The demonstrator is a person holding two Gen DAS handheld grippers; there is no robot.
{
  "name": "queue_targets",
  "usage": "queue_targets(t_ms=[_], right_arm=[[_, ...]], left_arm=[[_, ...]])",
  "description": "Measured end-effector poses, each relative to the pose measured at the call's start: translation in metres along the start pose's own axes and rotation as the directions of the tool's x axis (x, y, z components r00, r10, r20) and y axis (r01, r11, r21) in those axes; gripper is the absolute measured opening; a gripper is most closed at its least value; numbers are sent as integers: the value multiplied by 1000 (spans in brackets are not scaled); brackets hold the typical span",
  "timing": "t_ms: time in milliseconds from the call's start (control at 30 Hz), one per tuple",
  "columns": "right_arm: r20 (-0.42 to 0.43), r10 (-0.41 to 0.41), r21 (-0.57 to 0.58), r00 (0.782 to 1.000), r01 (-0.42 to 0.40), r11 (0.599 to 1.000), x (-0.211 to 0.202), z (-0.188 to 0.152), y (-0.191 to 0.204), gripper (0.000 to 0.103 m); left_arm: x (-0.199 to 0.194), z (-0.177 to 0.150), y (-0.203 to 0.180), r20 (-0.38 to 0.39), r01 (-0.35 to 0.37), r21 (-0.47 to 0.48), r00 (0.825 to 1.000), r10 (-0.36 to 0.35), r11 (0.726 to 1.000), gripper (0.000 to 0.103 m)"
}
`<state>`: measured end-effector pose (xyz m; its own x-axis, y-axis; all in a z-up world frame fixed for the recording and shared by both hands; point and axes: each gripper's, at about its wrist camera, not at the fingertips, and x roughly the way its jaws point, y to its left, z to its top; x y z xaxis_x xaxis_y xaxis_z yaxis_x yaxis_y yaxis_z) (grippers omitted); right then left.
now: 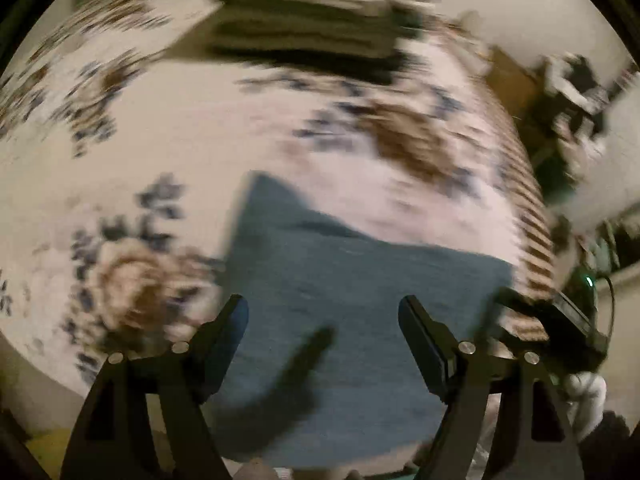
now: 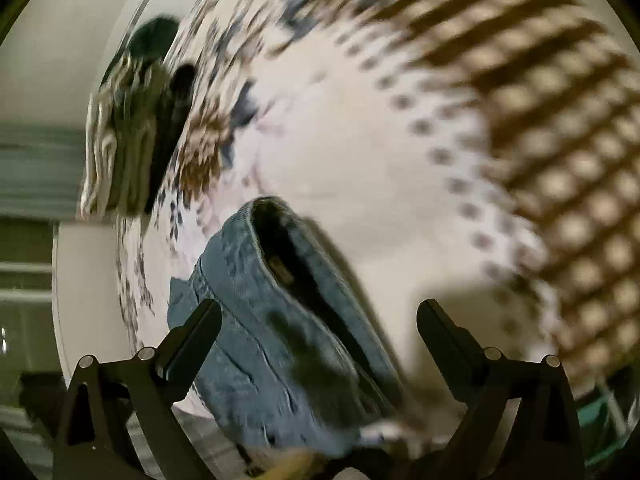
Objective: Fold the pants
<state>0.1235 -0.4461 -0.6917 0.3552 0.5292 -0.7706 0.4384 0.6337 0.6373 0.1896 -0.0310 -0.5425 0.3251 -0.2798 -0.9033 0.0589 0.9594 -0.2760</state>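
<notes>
Blue denim pants (image 1: 344,304) lie on a floral bedsheet (image 1: 200,152), spread flat under my left gripper (image 1: 323,308), which is open and empty above them. In the right wrist view the pants (image 2: 280,320) show their open waistband with a small label. My right gripper (image 2: 319,314) is open and empty, hovering over the waistband end. Both views are motion-blurred.
A stack of folded clothes (image 1: 308,20) sits at the far side of the bed, also seen in the right wrist view (image 2: 132,140). A brown striped border (image 1: 520,200) marks the bed's right edge. Dark clutter (image 1: 576,92) lies beyond it.
</notes>
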Motion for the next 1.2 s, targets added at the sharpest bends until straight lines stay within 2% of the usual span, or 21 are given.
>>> queue_targets(t_ms=[100, 133, 167, 233, 267, 300, 367, 467, 533, 633, 733, 800, 833, 867, 967, 1067, 1200], right_arm=[[-143, 57, 56, 988, -49, 997, 45, 9, -8, 100], [-133, 70, 59, 989, -63, 996, 47, 7, -9, 99], [-107, 79, 44, 991, -74, 996, 45, 5, -7, 79], [-103, 118, 54, 988, -113, 992, 40, -2, -6, 29], [-80, 125, 87, 989, -118, 989, 34, -5, -9, 21], [-62, 131, 107, 989, -124, 986, 27, -9, -11, 20], [-34, 91, 118, 995, -86, 989, 12, -17, -11, 17], [-3, 36, 133, 999, -35, 990, -4, -24, -12, 13], [3, 23, 159, 1000, -23, 987, -10, -23, -22, 13], [2, 6, 185, 1000, -6, 983, -11, -23, -39, 13], [-33, -3, 188, 999, 9, 982, -3, -17, -46, 16], [-54, -5, 194, 999, 15, 981, -1, -15, -47, 33], [-56, -8, 204, 998, 19, 979, -4, -16, -47, 51], [-39, -6, 207, 999, 14, 978, -12, -20, -48, 60], [-6, 25, 228, 1000, -23, 973, -37, -46, -51, 77], [0, 77, 273, 997, -74, 959, -47, -85, -55, 80], [-49, 165, 350, 985, -138, 927, -17, -125, -61, 81]], left_arm=[[20, 15, 33, -30, -10, -60, 1000, 8, 998, 76], [25, 19, 39, -34, 2, -78, 999, -5, 997, 76], [28, 22, 42, -36, 9, -88, 999, -13, 996, 76], [36, 32, 45, -44, 40, -114, 998, -45, 993, 76], [41, 37, 44, -46, 47, -119, 998, -52, 992, 76], [47, 43, 43, -51, 56, -120, 997, -63, 991, 76], [65, 53, 33, -93, 70, -112, 992, -81, 991, 76], [101, 67, 31, -181, 39, -133, 982, -63, 990, 76], [117, 70, 38, -213, 25, -169, 975, -62, 985, 76], [123, 75, 54, -214, 56, -247, 971, -111, 967, 77], [104, 74, 54, -197, 55, -222, 975, -100, 974, 77], [84, 69, 50, -166, 58, -180, 982, -88, 982, 77], [72, 63, 49, -146, 73, -170, 984, -99, 983, 77], [60, 55, 49, -134, 89, -169, 985, -113, 982, 77], [42, 29, 49, -125, 123, -176, 981, -146, 977, 78], [44, -2, 50, -160, 140, -192, 972, -172, 971, 78], [66, -30, 48, -210, 145, -202, 960, -188, 969, 78]])
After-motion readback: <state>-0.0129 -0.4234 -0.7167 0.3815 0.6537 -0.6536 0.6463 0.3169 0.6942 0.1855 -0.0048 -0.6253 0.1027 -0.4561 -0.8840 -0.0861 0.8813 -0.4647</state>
